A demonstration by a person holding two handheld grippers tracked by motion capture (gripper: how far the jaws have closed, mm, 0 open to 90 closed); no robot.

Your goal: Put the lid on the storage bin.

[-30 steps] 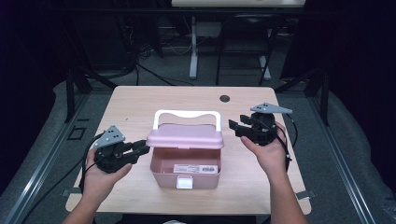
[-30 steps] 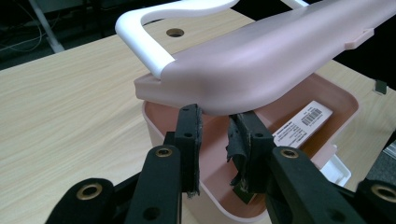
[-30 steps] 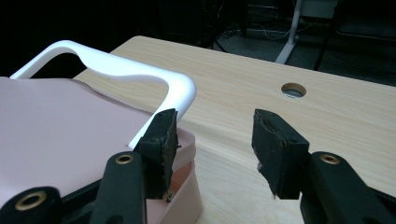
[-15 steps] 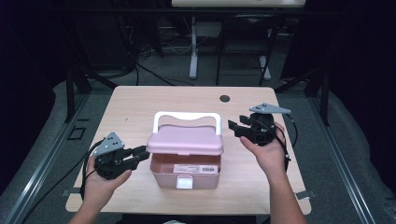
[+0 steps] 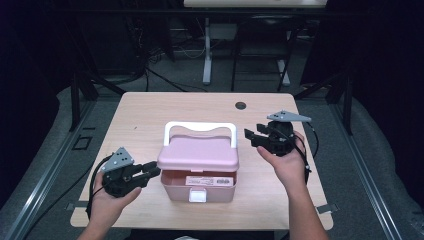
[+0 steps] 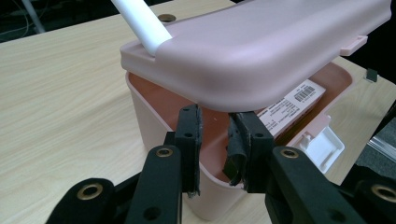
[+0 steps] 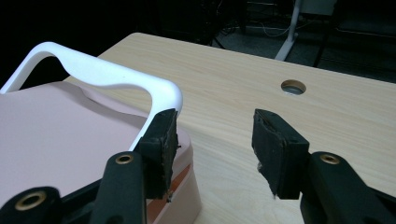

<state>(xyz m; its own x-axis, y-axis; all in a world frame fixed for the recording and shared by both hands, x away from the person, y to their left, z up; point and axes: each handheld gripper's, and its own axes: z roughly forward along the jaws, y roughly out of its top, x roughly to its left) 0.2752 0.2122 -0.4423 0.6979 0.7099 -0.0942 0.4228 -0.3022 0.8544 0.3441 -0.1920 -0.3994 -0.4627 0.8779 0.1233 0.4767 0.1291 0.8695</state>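
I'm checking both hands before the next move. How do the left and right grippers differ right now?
The left gripper sits low at the pink box's left front corner, jaws reaching under the raised lid; the right gripper is further back, beside the white handle, clear of the box. The left's jaws stand narrow; the right's stand wider. Both are open and hold nothing.

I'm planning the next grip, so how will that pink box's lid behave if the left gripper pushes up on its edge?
The pink lid looks like smooth moulded plastic, so probably stiff, light and a bit slippery against the pads. It already sits ajar above the box rim, so it would likely swing up easily. The left gripper stands open at that rim; the light box may slide on the table.
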